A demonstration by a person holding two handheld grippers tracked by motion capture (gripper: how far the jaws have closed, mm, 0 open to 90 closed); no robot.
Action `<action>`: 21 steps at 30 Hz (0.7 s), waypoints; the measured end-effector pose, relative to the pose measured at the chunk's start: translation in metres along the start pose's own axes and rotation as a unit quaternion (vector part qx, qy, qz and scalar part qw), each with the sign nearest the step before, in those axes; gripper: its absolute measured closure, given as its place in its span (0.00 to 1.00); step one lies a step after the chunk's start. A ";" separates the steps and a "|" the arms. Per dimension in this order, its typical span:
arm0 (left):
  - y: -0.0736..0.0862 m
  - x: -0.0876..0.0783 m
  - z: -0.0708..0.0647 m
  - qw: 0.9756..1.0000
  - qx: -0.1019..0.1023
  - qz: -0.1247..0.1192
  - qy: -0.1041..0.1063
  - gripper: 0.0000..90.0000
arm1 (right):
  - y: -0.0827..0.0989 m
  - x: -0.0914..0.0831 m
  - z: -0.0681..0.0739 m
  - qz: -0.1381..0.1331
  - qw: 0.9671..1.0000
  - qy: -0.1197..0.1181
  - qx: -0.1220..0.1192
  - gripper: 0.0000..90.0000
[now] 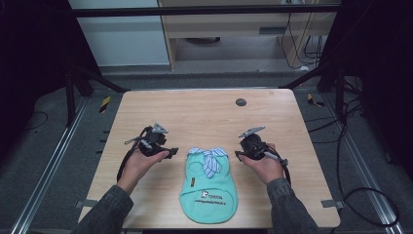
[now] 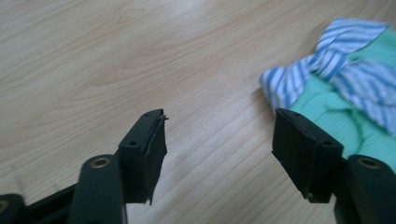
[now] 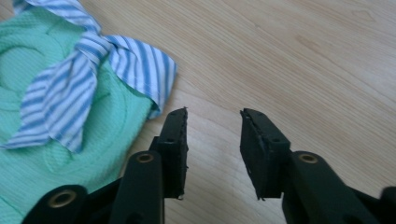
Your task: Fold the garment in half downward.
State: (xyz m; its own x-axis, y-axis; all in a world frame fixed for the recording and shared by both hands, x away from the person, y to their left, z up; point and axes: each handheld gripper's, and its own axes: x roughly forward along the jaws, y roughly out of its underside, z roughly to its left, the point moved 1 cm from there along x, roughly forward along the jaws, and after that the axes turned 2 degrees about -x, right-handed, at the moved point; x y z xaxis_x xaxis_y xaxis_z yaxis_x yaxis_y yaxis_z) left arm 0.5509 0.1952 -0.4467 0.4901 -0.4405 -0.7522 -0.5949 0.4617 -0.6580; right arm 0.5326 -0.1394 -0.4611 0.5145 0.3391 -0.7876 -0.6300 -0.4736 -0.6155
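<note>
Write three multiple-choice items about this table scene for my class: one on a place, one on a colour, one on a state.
1. Where does the small garment lie?
A. between the two grippers, near the table's front edge
B. at the far edge
C. on the floor

2. What colours is its striped collar?
A. red and black
B. blue and white
C. plain yellow

3. What is between the left gripper's jaws?
A. the collar
B. a cable
C. nothing

Key: 1 A, the high view shows it between the hands; 2 B, stripes clear in both gripper views; 3 C, only bare wood shows between them.

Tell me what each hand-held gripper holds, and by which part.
Nothing. The left hand-held gripper and right hand-held gripper stand open over bare table, beside the green shirt.
</note>
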 end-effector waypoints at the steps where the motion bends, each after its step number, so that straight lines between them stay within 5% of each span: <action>1: -0.002 0.001 -0.002 1.000 -0.002 -0.004 0.004 0.43 | -0.002 0.000 0.001 -0.002 1.000 -0.004 0.001 0.73; 12: -0.015 0.023 -0.023 1.000 0.002 0.002 0.015 0.69 | -0.024 0.012 0.018 -0.014 0.999 -0.037 -0.006 0.93; 21: -0.025 0.043 -0.028 0.999 -0.002 0.008 0.035 0.70 | -0.035 0.032 0.023 -0.004 0.999 -0.048 -0.014 0.93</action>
State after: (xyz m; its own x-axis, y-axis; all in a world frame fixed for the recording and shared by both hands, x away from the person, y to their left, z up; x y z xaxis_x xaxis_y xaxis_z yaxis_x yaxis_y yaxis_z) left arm 0.5692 0.1434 -0.4610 0.4354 -0.4853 -0.7583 -0.6049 0.4661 -0.6456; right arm 0.5576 -0.0934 -0.4651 0.4615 0.4183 -0.7823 -0.6090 -0.4918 -0.6222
